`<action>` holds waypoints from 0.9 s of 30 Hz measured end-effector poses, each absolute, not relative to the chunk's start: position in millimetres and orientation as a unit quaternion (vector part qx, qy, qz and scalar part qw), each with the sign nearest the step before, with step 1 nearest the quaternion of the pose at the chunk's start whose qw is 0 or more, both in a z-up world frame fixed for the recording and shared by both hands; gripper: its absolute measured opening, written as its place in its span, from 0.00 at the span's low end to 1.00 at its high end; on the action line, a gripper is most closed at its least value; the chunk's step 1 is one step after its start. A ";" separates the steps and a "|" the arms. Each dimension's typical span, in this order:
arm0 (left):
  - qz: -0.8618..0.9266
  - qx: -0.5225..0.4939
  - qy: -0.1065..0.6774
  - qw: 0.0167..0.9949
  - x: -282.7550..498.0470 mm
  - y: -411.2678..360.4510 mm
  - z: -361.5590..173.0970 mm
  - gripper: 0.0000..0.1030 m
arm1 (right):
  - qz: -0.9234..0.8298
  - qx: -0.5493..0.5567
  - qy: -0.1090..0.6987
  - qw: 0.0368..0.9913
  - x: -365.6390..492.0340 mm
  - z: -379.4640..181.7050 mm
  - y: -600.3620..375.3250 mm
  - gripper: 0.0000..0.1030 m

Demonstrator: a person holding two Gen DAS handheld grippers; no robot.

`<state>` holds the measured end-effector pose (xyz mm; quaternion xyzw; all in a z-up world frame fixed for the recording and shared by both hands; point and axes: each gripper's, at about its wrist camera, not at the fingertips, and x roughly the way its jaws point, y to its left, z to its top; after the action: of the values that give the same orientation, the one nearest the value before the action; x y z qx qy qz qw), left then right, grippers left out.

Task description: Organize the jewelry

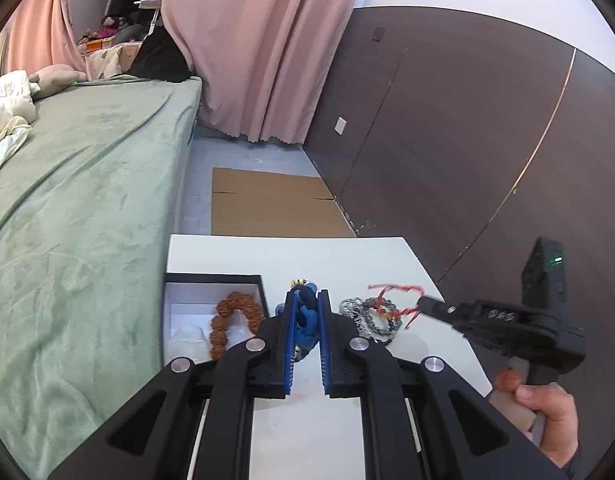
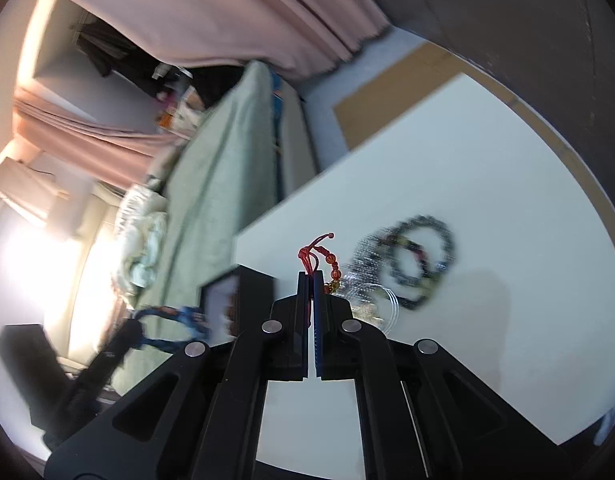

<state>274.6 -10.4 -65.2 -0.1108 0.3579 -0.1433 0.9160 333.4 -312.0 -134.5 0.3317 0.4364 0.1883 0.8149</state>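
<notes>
My left gripper is shut on a blue braided bracelet that bunches between its pads above the white table. Left of it stands a black jewelry box with a white lining and a brown beaded bracelet inside. My right gripper is shut on a red cord bracelet with orange beads, lifted off the table. In the left wrist view the right gripper holds that red cord over a pile of dark bead bracelets. The same bead bracelets lie blurred on the table.
A bed with a green cover runs along the table's left side. Flat cardboard lies on the floor beyond the table, by a dark wall panel and pink curtains. A hand grips the right gripper's handle.
</notes>
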 end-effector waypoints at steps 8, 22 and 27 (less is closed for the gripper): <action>-0.129 -0.122 0.366 0.913 281.7 10.8 -76.1 0.09 | 0.241 0.346 0.411 0.808 335.7 -116.9 -274.1 0.03; -0.062 -0.152 0.362 0.918 272.6 72.2 -93.7 0.72 | 0.328 0.340 0.407 0.782 343.5 -109.9 -179.9 0.04; -0.043 -0.157 0.356 0.920 263.7 93.3 -90.8 0.87 | 0.344 0.323 0.419 0.776 345.0 -113.4 -155.7 0.13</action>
<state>263.7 93.3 -90.8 -0.1565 0.3562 -0.0432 0.9202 345.0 -155.7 -113.4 0.3232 0.4189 0.3438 0.7758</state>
